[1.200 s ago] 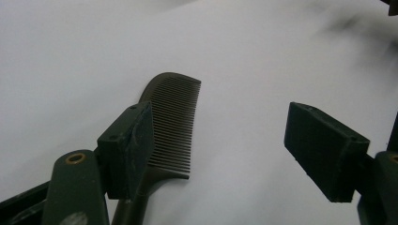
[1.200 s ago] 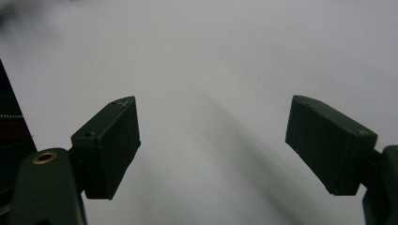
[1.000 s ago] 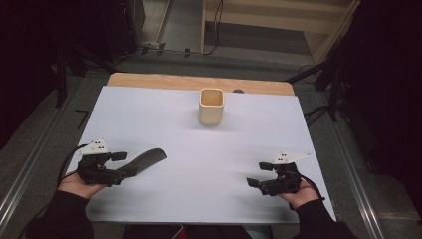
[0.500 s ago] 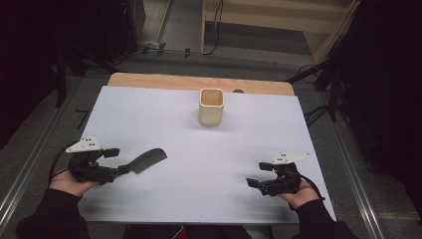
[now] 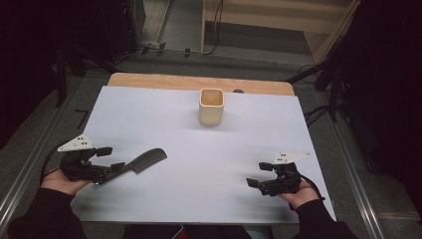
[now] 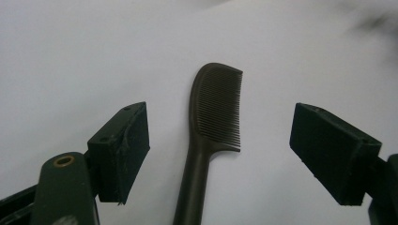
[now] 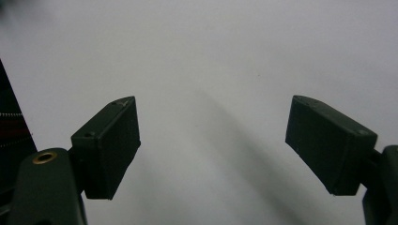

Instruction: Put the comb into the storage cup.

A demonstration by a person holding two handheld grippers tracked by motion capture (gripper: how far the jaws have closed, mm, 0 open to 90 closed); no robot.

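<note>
A dark comb (image 5: 144, 162) lies flat on the white table sheet (image 5: 164, 119) at the near left, teeth end pointing away to the right. My left gripper (image 5: 111, 159) is open at the handle end. In the left gripper view the comb (image 6: 213, 122) lies on the sheet between the spread jaws of that gripper (image 6: 224, 143), which do not touch it. My right gripper (image 5: 260, 175) rests open near the front right. In its own view the right gripper (image 7: 213, 140) has nothing but bare sheet between its jaws.
A square beige cup (image 5: 211, 106) stands upright at the back middle of the sheet. A strip of wooden tabletop (image 5: 199, 82) runs behind it. Dark floor, cables and metal rails surround the table.
My left gripper has drawn back to the left along the comb's handle, while the comb has stayed almost where it was. The right gripper has not moved.
</note>
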